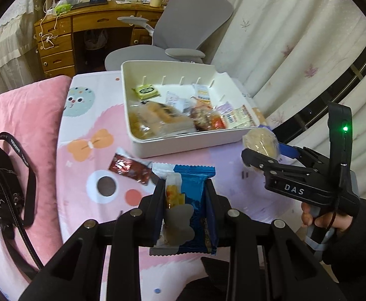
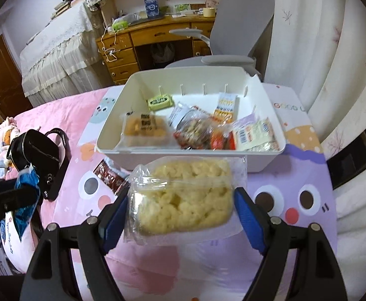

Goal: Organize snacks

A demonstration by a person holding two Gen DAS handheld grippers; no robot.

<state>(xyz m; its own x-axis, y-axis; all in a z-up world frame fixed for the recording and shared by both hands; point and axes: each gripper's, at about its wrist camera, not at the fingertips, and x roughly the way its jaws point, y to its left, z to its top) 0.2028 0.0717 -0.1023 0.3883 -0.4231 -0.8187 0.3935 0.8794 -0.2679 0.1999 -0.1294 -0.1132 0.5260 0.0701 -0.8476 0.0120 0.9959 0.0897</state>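
My left gripper [image 1: 185, 193] is shut on a blue snack packet [image 1: 190, 208] and holds it above the table. My right gripper [image 2: 180, 200] is shut on a clear bag of pale yellow puffed snack [image 2: 183, 198], held just in front of the white bin [image 2: 258, 163]. The right gripper also shows in the left wrist view [image 1: 260, 158] with the yellow snack [image 1: 259, 141] at the bin's near right corner [image 1: 208, 143]. The bin holds several packets. A dark red sachet [image 1: 130, 168] lies on the table in front of the bin; it also shows in the right wrist view [image 2: 109, 176].
The table has a pink and purple cartoon cloth [image 1: 87, 165]. A black bag [image 2: 35, 150] lies on the pink bedding at the left. A grey office chair [image 1: 188, 25] and a wooden desk [image 1: 65, 40] stand behind the table. Curtains [image 1: 296, 37] hang at the right.
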